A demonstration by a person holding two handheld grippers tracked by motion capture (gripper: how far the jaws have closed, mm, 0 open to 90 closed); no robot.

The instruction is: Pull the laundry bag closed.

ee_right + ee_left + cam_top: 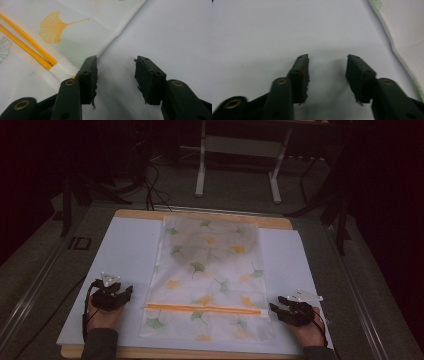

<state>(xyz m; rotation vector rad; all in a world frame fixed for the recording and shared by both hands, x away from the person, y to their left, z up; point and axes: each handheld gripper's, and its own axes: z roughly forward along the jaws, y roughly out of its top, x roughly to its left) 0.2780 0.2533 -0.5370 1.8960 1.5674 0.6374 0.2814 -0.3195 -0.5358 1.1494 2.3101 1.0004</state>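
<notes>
Both grippers flanked the ginkgo-print bag (207,275), left gripper (119,296) and right gripper (278,309) spread, empty; approach step, next likely gripping near the orange zipper (202,309).

The room is dim and dark at the edges. Only the white counter (125,250) looks bright. Up close, the claws are a bit blurry, with soft shadows underneath.

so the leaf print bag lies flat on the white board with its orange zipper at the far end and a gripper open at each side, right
Not quite: the orange zipper is at the near end of the bag, by the person. The high view shows it. The rest holds: the bag lies flat on the white board, with the left gripper and right gripper open at its sides.
</notes>
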